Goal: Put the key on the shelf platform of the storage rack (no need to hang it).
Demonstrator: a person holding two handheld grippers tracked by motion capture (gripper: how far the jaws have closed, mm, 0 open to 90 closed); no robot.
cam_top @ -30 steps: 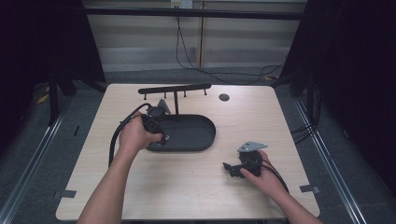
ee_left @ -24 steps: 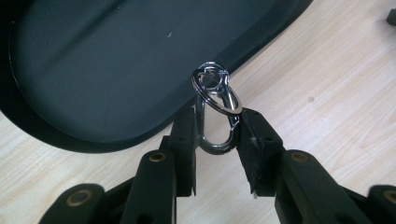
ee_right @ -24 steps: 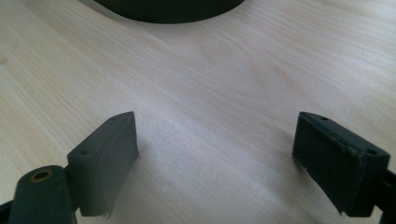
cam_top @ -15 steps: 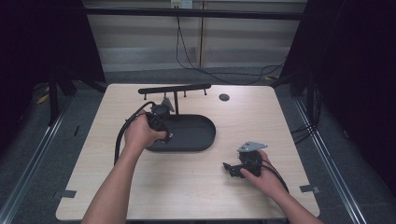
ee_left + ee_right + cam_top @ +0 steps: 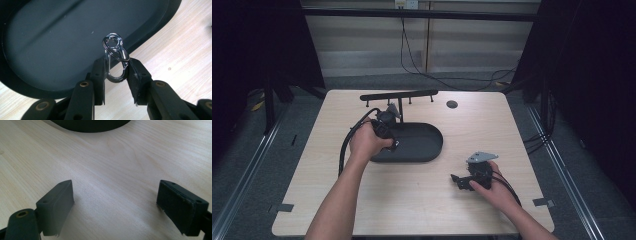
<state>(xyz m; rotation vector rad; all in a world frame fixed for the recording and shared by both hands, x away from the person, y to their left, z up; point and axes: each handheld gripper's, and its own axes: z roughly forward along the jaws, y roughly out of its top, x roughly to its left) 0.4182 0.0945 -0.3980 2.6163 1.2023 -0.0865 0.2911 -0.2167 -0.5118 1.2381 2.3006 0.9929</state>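
A small silver carabiner clip (image 5: 115,58) with a key ring through its top is pinched between the jaws of my left gripper (image 5: 116,75), which is shut on it. It hangs over the near rim of a black oval tray (image 5: 62,42). In the high view my left gripper (image 5: 388,131) is at the tray's (image 5: 424,142) left end. My right gripper (image 5: 460,181) rests on the table at the front right, and its own view (image 5: 115,205) shows it open with only bare wood between the jaws.
A black bar stand (image 5: 398,95) with small pegs rises behind the tray. A dark round disc (image 5: 452,104) lies on the wooden table (image 5: 412,200) at the back right. Tape marks sit at the table's front corners.
My left gripper has shifted slightly forward and right along the tray's left end. The right gripper has stayed in place.
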